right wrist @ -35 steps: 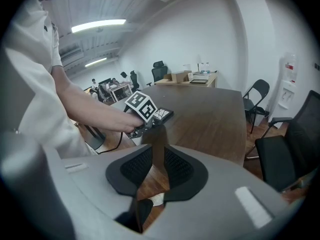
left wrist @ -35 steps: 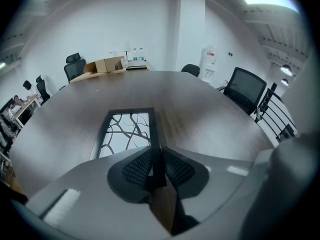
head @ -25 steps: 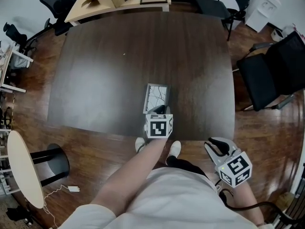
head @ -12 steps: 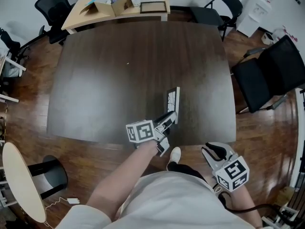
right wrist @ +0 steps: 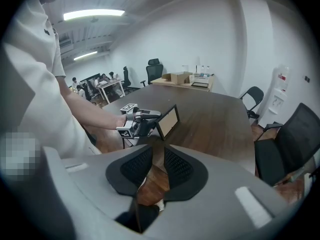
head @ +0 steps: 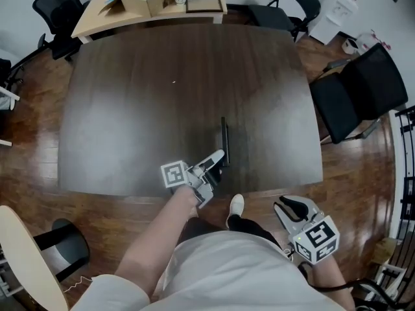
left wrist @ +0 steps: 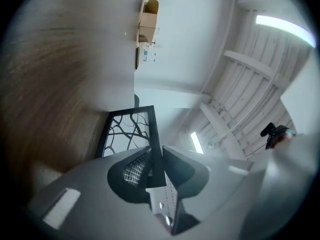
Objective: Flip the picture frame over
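The picture frame (head: pixel 224 140) stands on its long edge on the dark table (head: pixel 130 109) and shows edge-on in the head view. My left gripper (head: pixel 213 164) is shut on its near end, rolled onto its side. In the left gripper view the frame's face with black branch artwork (left wrist: pixel 125 129) rises from between the jaws of the left gripper (left wrist: pixel 155 156). The right gripper view shows the frame's tan back (right wrist: pixel 168 120) and the left gripper (right wrist: pixel 136 121). My right gripper (head: pixel 293 207) hangs off the table at lower right, shut and holding nothing, also seen as the right gripper (right wrist: pixel 157 156).
A black chair (head: pixel 360 89) stands right of the table and another chair (head: pixel 292 5) at the far right corner. A light wooden desk (head: pixel 97 19) with boxes and a second frame (head: pixel 205 5) sits beyond the far edge. The person's feet are near the front edge.
The frame went from lying face up to standing on its edge. My left gripper rolled over to the left with it. The right gripper barely moved.
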The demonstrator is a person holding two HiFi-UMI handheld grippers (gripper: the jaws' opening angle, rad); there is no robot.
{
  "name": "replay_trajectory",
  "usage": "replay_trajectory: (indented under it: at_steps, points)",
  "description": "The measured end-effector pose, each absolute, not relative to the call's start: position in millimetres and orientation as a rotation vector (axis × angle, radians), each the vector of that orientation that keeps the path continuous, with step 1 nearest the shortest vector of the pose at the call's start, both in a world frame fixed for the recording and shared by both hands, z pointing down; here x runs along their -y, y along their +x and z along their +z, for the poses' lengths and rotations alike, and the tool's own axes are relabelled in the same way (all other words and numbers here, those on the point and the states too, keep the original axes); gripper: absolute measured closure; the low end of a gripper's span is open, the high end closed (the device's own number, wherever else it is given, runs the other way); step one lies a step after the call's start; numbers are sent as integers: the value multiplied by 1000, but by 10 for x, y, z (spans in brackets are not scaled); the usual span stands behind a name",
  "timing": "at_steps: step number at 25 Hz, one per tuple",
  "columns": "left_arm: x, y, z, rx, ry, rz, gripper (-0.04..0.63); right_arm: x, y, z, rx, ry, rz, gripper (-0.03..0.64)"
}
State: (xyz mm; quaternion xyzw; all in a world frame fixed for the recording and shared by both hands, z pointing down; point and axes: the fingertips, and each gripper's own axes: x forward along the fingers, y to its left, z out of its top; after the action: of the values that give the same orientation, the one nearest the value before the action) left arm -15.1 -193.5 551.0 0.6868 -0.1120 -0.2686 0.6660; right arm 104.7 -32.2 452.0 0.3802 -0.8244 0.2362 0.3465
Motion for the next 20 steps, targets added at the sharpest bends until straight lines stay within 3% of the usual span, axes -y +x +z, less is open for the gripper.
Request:
replay_trajectory:
  at_steps: [20]
  points:
    - [1939,-347,5861,192,1612,-347,520,64,728,4561,2088,1101,691,541]
